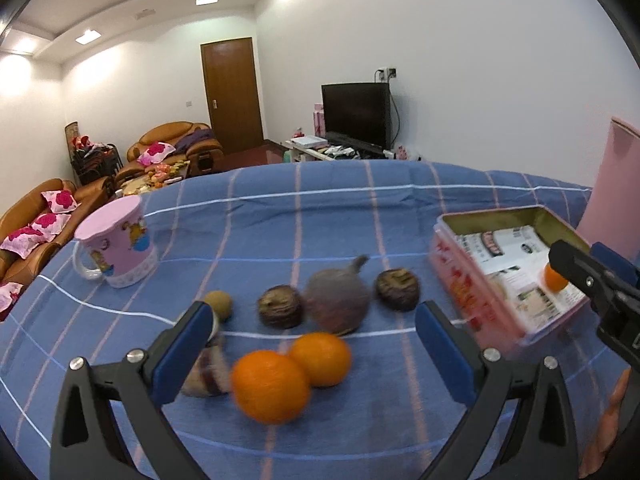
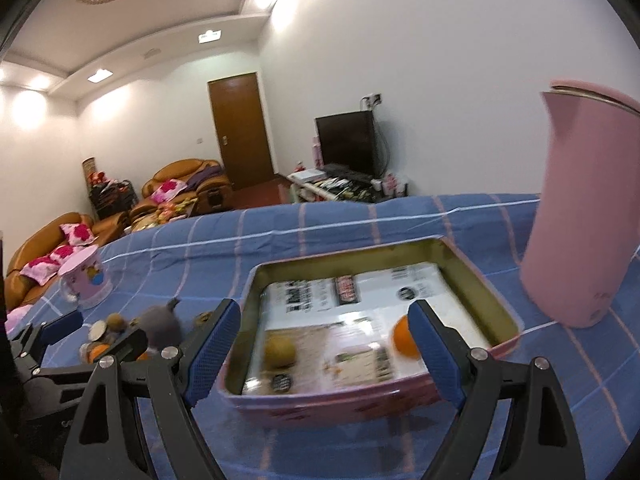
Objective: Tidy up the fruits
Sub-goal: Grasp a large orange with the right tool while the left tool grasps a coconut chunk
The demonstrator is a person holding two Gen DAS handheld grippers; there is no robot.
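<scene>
Left gripper (image 1: 316, 340) gapes empty; two oranges (image 1: 272, 386) lie dead ahead, left of the tin (image 1: 500, 216), round, no long axis. Right gripper (image 2: 324, 344) gapes empty over tin; left is nearer.

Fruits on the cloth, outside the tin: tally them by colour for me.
oranges: 2
wrinkled brown fruits: 2
purple fruit: 1
tan fruit: 1
striped piece, partly hidden, kind unclear: 1
Total: 7

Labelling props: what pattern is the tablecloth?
Blue tablecloth with white and pink check lines; left wrist view.
</scene>
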